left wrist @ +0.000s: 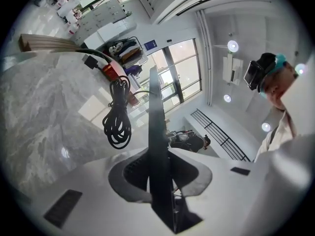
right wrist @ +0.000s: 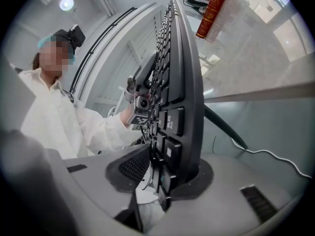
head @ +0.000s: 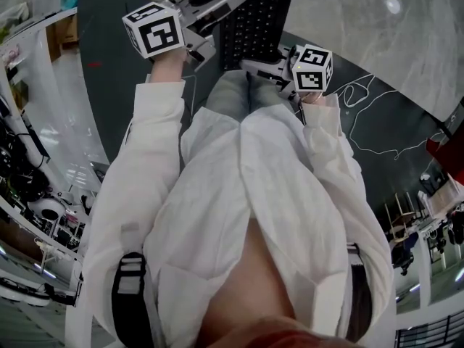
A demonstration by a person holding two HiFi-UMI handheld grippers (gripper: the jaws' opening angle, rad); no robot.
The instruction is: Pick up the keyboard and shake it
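A black keyboard (head: pixel 255 19) is held in the air in front of the person, above the dark floor. In the left gripper view it shows edge-on as a thin dark blade (left wrist: pixel 155 127) running up between the two pads. My left gripper (head: pixel 226 22) is shut on its left end. My right gripper (head: pixel 264 60) is shut on the other end, one pad on the keys (right wrist: pixel 170 119) and one on the back. In the right gripper view the keyboard (right wrist: pixel 181 77) stands on edge, and the left gripper (right wrist: pixel 140 95) shows beyond it, clamped on the far end.
A grey marble table (head: pixel 377 42) lies to the right and ahead, with a coiled black cable (left wrist: pixel 117 119) and a red box (right wrist: pixel 211 6) on it. A white cable (head: pixel 366 96) trails over the dark floor. Shelves and gear stand at the left (head: pixel 29 194).
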